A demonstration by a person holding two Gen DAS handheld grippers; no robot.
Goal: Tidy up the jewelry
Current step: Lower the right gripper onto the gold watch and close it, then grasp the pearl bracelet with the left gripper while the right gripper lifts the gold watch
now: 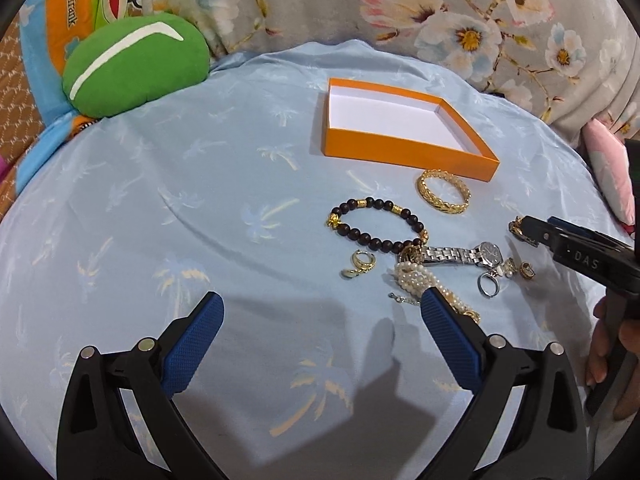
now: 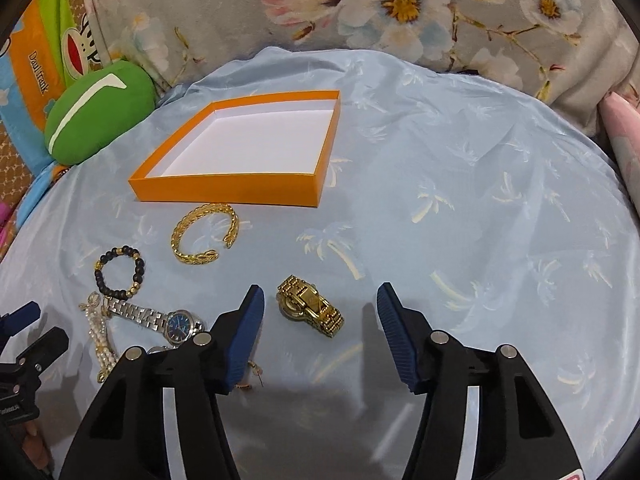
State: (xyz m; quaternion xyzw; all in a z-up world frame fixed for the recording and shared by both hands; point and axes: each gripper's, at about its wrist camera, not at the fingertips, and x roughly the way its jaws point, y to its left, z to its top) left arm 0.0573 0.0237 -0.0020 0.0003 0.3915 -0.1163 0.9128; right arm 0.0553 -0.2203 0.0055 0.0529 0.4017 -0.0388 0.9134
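Note:
An empty orange box [image 1: 404, 156] [image 2: 228, 190] with a white inside sits on the light blue cloth. In front of it lie a gold bangle [image 1: 443, 191] [image 2: 204, 236], a black bead bracelet [image 1: 376, 224] [image 2: 120, 272], a silver watch [image 1: 460, 256] [image 2: 160, 318], a pearl bracelet [image 1: 416, 280] [image 2: 100, 336], gold earrings [image 1: 358, 266] and a silver ring [image 1: 489, 285]. A gold watch [image 2: 312, 310] lies between the fingers of my open right gripper [image 2: 320, 304], which also shows in the left wrist view [image 1: 538, 230]. My left gripper [image 1: 320, 312] is open and empty, its right finger over the pearls.
A green plush cushion [image 1: 136, 64] [image 2: 98, 112] lies at the back left beside a cartoon-print pillow [image 1: 68, 8]. A floral quilt [image 1: 440, 12] bounds the far side. A pink cushion [image 1: 608, 176] is at the right edge.

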